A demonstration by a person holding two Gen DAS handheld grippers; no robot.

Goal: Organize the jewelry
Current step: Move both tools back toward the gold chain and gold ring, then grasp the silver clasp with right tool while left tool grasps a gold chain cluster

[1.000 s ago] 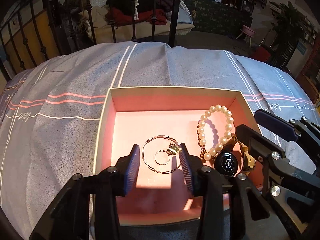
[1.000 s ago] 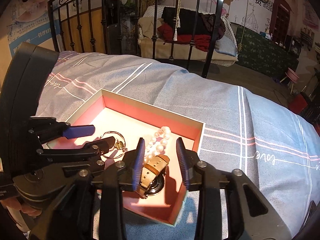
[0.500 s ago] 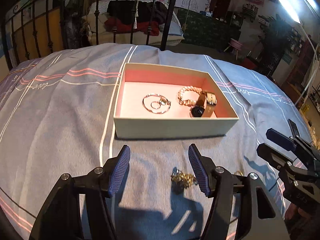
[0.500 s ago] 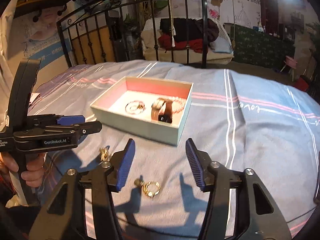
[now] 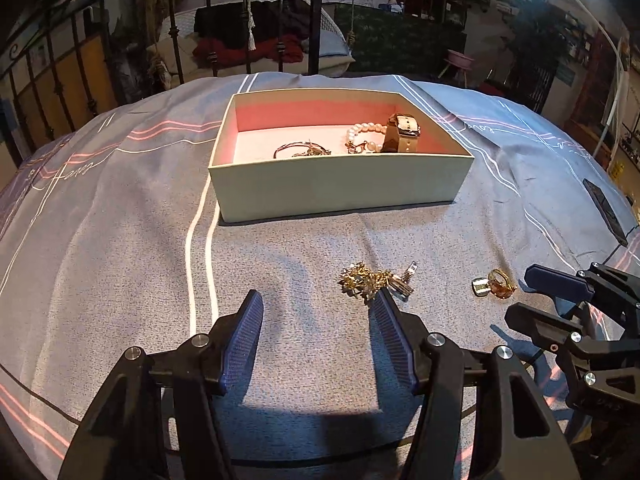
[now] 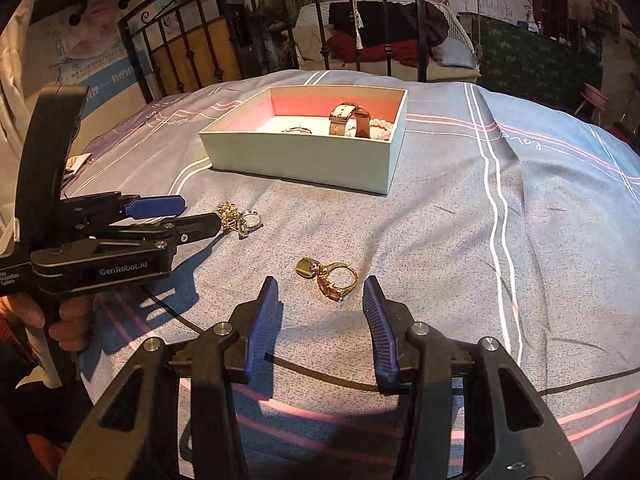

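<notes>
Bedspread [image 5: 120,240]: grey, striped, soft and yielding; iron railing beyond.
Left gripper [image 5: 316,304]: jaws parted, empty, just widened; hovering on the near side of the box.
Gold chain cluster [image 5: 366,278]: nearer than the box, touching the left gripper's right pad; probably light, limp, snag-prone; best pinched at the bunched middle.
Right gripper [image 6: 320,294]: jaws apart, empty.
Gold ring [image 6: 338,280]: nearer than the box, just ahead of the right gripper; likely hard, slippery; best taken across the band.
Box [image 5: 340,188]: holding bangle [image 5: 294,149], pearl bracelet [image 5: 362,136], watch [image 5: 402,132].

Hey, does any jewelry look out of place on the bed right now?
Yes. A tangled gold cluster and gold rings lie loose on the bedspread, outside the box that holds the watch, pearls and bangle.
</notes>
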